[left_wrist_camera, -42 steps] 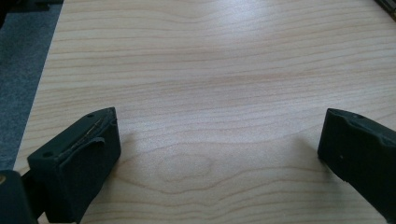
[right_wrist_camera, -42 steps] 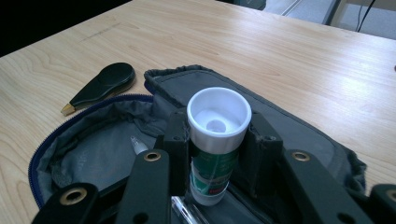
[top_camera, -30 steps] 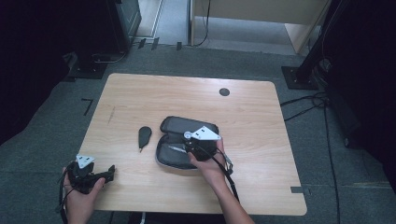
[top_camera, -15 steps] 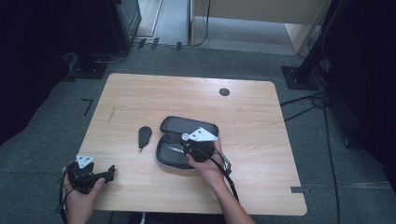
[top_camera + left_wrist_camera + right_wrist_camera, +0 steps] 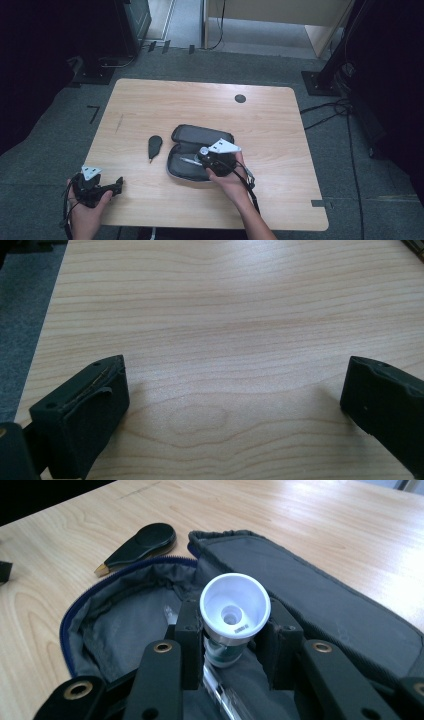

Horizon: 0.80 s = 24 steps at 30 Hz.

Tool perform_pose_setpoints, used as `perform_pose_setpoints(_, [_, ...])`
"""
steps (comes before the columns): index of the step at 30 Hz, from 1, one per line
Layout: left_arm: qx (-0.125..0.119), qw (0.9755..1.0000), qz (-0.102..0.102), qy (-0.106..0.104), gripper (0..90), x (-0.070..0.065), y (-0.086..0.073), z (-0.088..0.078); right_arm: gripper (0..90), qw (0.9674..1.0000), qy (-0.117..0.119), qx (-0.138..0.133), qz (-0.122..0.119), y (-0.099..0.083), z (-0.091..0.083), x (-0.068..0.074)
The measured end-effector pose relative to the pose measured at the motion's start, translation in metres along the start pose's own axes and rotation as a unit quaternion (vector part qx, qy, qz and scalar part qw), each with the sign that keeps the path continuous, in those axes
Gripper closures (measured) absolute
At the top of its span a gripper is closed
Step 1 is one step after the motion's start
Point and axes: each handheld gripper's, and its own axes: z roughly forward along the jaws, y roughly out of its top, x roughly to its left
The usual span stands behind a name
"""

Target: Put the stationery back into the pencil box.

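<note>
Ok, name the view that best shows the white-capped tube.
The right gripper view: the white-capped tube stands upright between the right gripper jaws, over the open grey pouch. The high view gives a small white dot.

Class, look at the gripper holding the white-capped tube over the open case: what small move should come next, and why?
Probably lower the tube a little into the open pencil case and then open the jaws. The right gripper is clamped on the tube just above the case's grey lining, beside a pen already inside, so little remains but setting it down.

One open pouch (image 5: 200, 137), one white-capped tube (image 5: 234, 611), one black teardrop tool (image 5: 154, 146).
</note>
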Motion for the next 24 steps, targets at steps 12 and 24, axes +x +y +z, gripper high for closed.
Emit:
perform_pose_setpoints(12, [0.0,1.0,0.0,0.0,0.0,0.0,0.0,0.0,64.8,0.9989,0.024,0.03,0.026,-0.011,-0.012,-0.018])
perform_pose_setpoints(24, [0.0,1.0,0.0,0.0,0.0,0.0,0.0,0.0,59.1,0.9983,0.011,0.054,0.018,-0.017,-0.012,-0.027])
